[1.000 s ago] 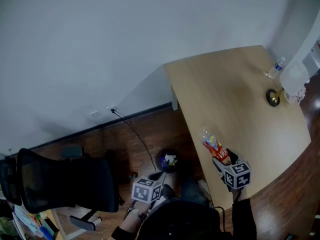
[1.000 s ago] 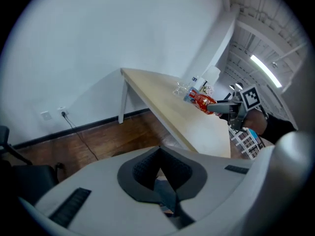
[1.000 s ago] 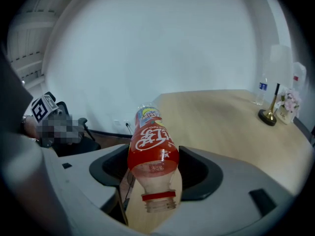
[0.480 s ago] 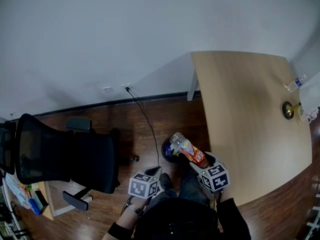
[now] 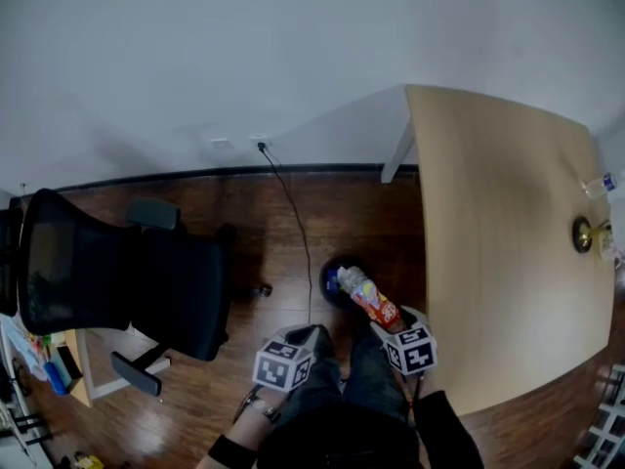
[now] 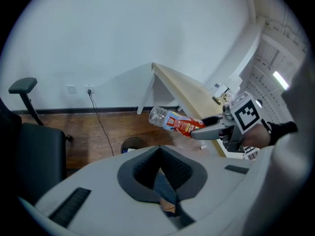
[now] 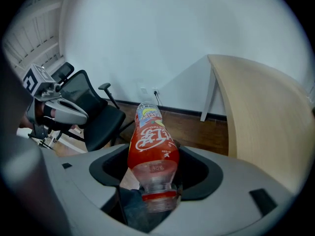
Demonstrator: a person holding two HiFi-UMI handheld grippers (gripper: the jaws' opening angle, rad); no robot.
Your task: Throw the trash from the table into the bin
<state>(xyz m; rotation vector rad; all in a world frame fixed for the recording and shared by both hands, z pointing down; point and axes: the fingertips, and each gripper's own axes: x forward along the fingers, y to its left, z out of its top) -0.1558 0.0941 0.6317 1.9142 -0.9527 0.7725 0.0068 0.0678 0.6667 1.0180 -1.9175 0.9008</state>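
Since the earlier frame, the right gripper (image 5: 389, 318) has swung the bottle (image 5: 367, 296) off the table (image 5: 508, 213) and lower, so the bottle's base now hangs over the bin (image 5: 330, 274). The table stands at the right, and the office chair (image 5: 127, 291) is well apart at the left. The dark, round bin on the floor already holds scraps. The right jaws pinch the bottle near its red-capped neck with the base outward, probably for a clean drop. The left gripper (image 5: 311, 338) hangs beside it, its jaws pressed together on nothing.
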